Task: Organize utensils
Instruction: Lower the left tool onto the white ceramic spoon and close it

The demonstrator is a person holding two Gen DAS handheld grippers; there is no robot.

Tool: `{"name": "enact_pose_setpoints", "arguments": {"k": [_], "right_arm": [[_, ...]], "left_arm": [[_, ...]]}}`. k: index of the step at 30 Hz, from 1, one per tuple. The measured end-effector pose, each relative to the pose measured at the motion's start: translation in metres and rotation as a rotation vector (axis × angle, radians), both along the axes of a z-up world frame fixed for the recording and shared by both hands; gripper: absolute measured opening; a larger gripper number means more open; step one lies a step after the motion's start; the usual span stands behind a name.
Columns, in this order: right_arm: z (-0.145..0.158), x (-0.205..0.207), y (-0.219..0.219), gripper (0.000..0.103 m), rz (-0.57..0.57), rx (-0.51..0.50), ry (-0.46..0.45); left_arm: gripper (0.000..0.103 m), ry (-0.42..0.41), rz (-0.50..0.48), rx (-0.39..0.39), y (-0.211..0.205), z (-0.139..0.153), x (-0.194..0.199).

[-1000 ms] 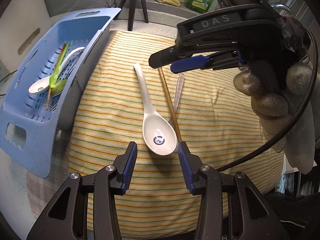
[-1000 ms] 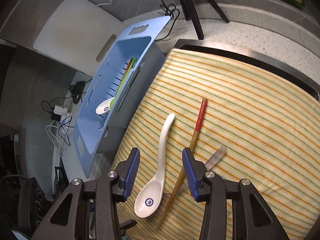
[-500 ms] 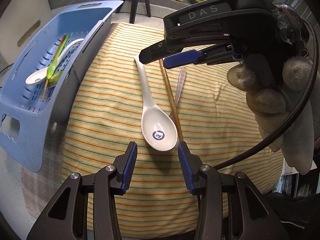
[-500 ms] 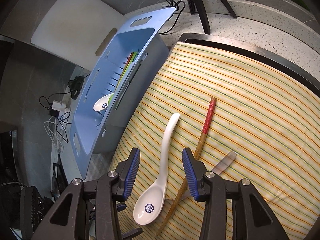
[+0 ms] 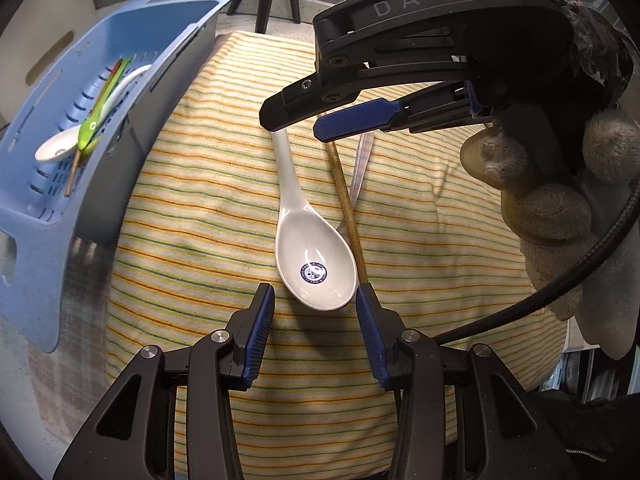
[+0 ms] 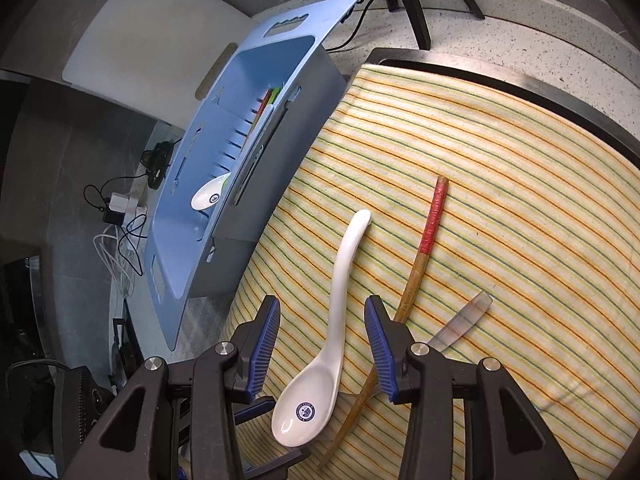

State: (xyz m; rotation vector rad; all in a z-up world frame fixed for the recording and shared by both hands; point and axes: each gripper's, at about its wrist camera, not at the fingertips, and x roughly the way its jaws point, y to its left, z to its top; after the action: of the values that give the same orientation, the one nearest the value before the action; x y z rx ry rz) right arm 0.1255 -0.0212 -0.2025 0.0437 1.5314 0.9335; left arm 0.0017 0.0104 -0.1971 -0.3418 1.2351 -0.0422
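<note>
Both grippers spread over white spoon

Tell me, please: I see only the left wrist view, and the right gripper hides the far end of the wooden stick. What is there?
Observer: The wooden stick ends in a red wrapped part, lying free on the striped cloth.
Operator: And what hides it, is it open?
Observer: Yes. The right gripper has its jaws open, with the white spoon handle between them.
Operator: What else lies near?
Observer: The clear utensil: its flat handle end lies free, to the right of the stick.
</note>
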Motion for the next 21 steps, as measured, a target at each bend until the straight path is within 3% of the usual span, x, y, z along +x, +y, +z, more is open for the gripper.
{"name": "enact_pose_setpoints", "arguments": {"k": [12,21], "right_arm": [[-0.019,0.001,0.015,0.039,-0.004,-0.041,0.018],[-0.024,0.001,0.023,0.024,-0.004,-0.074,0.0]], "left_arm": [[0.03,0.008,0.026,-0.023,0.017,-0.013,0.0],[0.029,0.0,0.028,-0.039,0.033,-0.015,0.0]]}}
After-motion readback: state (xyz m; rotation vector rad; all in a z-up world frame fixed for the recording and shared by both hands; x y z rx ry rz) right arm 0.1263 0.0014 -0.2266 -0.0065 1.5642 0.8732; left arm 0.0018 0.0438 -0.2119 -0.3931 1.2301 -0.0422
